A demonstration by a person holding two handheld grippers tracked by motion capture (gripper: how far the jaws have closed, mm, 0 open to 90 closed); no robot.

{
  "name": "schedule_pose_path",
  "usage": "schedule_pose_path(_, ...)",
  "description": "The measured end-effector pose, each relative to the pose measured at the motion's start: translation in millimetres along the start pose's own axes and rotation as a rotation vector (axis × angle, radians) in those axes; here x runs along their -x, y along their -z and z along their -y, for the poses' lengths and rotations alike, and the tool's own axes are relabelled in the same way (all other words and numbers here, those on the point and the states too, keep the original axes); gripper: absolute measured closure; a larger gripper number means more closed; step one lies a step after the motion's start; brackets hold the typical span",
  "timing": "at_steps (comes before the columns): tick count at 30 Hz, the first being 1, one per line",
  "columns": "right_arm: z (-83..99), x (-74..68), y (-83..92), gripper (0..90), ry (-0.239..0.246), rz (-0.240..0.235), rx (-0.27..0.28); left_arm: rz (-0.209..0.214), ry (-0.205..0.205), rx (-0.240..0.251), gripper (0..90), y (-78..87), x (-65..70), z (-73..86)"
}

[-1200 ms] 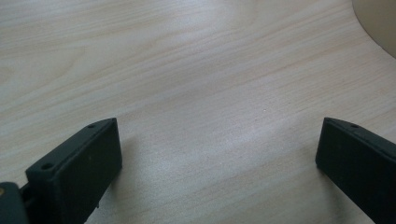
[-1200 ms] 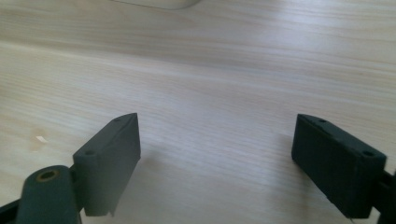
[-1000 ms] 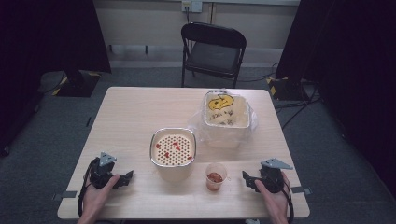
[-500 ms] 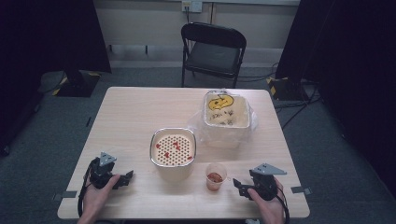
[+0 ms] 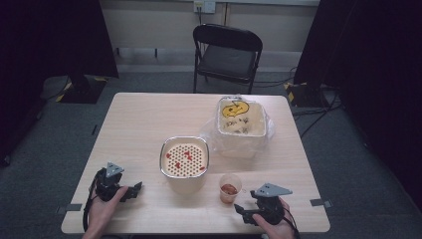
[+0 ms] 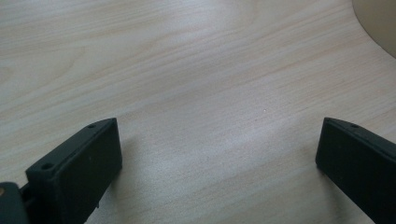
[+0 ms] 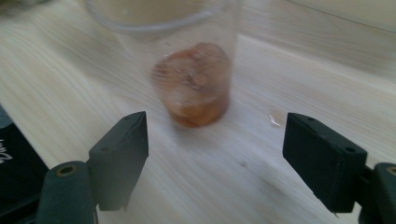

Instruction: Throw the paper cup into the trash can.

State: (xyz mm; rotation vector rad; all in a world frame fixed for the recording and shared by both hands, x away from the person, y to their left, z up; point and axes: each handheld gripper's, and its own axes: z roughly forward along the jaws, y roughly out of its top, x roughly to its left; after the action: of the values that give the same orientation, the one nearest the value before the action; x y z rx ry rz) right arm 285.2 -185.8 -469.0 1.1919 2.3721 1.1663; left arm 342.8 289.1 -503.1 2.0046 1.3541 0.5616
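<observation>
Small clear plastic cup (image 5: 230,188) with reddish-brown stuff at the bottom stands near the table's (image 5: 149,119) front edge, right of centre, just beside the strainer bowl (image 5: 184,160). Right gripper (image 7: 215,140) has just narrowed its jaws, nothing between them yet; cup just ahead. Left gripper (image 6: 217,154) spread wide, empty. Cup likely light, thin-walled, crushable, tippy: grip mid-wall, gently, keep upright.

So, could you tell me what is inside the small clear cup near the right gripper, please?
The small clear cup holds reddish-brown pieces sitting in its bottom, with the upper part empty. The blur hides what the pieces are, and whether there is liquid around them cannot be told.
</observation>
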Motion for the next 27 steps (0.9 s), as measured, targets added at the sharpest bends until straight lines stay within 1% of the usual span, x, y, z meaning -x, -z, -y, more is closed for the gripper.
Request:
schedule_pose_path(4,-7.5,-7.0,-6.4,22.1,0.02,-0.026,0.02,-0.001,-0.001,0.0,0.0,0.0,0.0,0.0)
schedule_pose_path(7,-10.4,-7.6,-9.8,22.5,0.016,-0.028,0.032,-0.002,-0.005,-0.001,0.0,0.1,-0.2,-0.1)
schedule_pose_path(9,-16.1,-9.1,-14.2,22.1,0.017,-0.047,0.044,0.0,0.0,0.0,0.0,0.0,0.0,0.0)
schedule_pose_path(10,-18.0,-9.4,-16.3,22.0,0.02,-0.049,0.045,0.0,0.0,0.0,0.0,0.0,0.0,0.0)
schedule_pose_path(12,-19.8,-9.8,-18.5,22.0,0.021,-0.049,0.048,0.0,0.0,0.0,0.0,0.0,0.0,0.0)
schedule_pose_path(15,-26.9,-8.9,-28.1,22.1,0.028,-0.05,0.047,-0.001,-0.004,-0.001,0.0,0.1,-0.2,-0.1)
schedule_pose_path(18,-31.2,-8.0,-32.1,23.2,0.029,-0.056,0.067,0.0,0.0,0.0,0.0,0.0,0.0,0.0)
schedule_pose_path(20,-32.0,-8.2,-33.3,23.9,0.031,-0.056,0.072,-0.002,-0.006,-0.001,0.0,0.2,-0.3,-0.1)
schedule_pose_path(22,-32.2,-8.2,-36.3,25.1,0.03,-0.059,0.081,-0.001,-0.004,-0.001,0.0,0.1,-0.2,-0.1)
schedule_pose_path(25,-31.4,-8.6,-38.3,27.7,0.042,-0.053,0.1,0.0,0.0,0.0,0.0,0.0,0.1,0.0)
schedule_pose_path(27,-31.9,-8.4,-39.6,28.4,0.042,-0.058,0.105,-0.002,-0.005,-0.001,0.0,0.1,-0.3,-0.1)
